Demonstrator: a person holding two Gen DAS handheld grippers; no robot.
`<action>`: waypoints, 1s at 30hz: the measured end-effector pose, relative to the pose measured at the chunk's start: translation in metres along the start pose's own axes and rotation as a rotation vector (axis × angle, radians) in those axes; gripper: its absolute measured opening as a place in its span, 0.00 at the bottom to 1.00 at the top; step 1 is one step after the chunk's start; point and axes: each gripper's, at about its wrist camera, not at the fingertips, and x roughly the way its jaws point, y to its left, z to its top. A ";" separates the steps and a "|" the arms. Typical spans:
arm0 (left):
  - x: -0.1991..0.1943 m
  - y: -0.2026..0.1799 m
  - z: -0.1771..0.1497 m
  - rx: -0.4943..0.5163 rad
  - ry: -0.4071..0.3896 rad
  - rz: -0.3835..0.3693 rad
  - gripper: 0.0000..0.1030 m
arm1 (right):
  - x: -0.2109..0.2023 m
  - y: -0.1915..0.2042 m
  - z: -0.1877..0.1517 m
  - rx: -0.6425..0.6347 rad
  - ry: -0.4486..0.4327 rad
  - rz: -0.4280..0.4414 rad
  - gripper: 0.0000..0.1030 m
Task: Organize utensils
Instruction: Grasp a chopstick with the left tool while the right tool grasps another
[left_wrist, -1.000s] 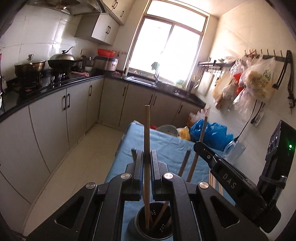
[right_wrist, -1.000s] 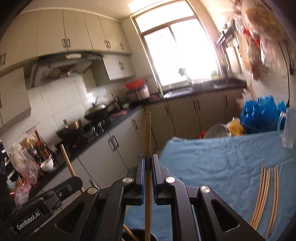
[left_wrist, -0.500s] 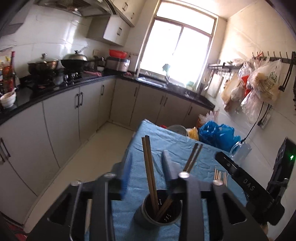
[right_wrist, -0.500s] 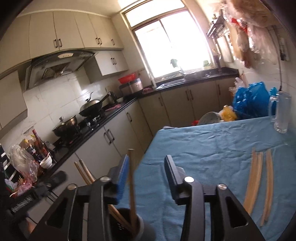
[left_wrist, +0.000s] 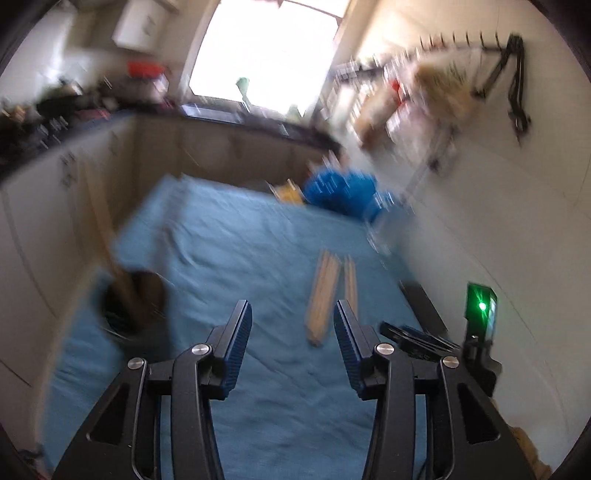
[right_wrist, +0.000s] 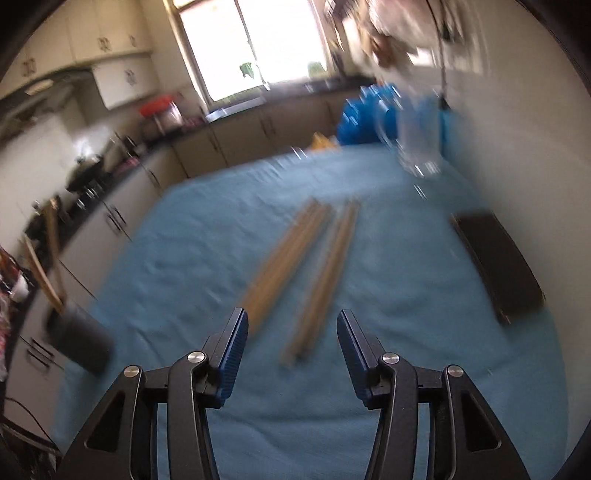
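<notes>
Both views are motion-blurred. Several wooden chopsticks lie in two bundles on the blue cloth, just ahead of my open, empty right gripper. They also show in the left wrist view, ahead and slightly right of my open, empty left gripper. The dark utensil holder with chopsticks standing in it is at the left of the cloth, and at the far left in the right wrist view. The right gripper's body shows at the right of the left wrist view.
The table under the blue cloth stands against a white wall on the right. A black flat object lies at the cloth's right edge. A glass mug and a blue bag are at the far end. Kitchen cabinets run along the left.
Both grippers let go of their chopsticks into the holder, opened wide, and swung right and down toward the chopsticks lying on the cloth. The holder has shifted to the left of both views.
</notes>
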 end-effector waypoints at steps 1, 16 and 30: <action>0.020 -0.005 -0.005 -0.003 0.054 -0.008 0.43 | 0.004 -0.011 -0.006 0.003 0.022 -0.001 0.44; 0.212 -0.040 0.010 0.049 0.287 0.045 0.21 | 0.062 -0.037 0.010 0.022 0.064 0.095 0.24; 0.269 -0.035 0.018 0.076 0.343 0.036 0.08 | 0.095 -0.031 0.026 -0.055 0.092 0.032 0.16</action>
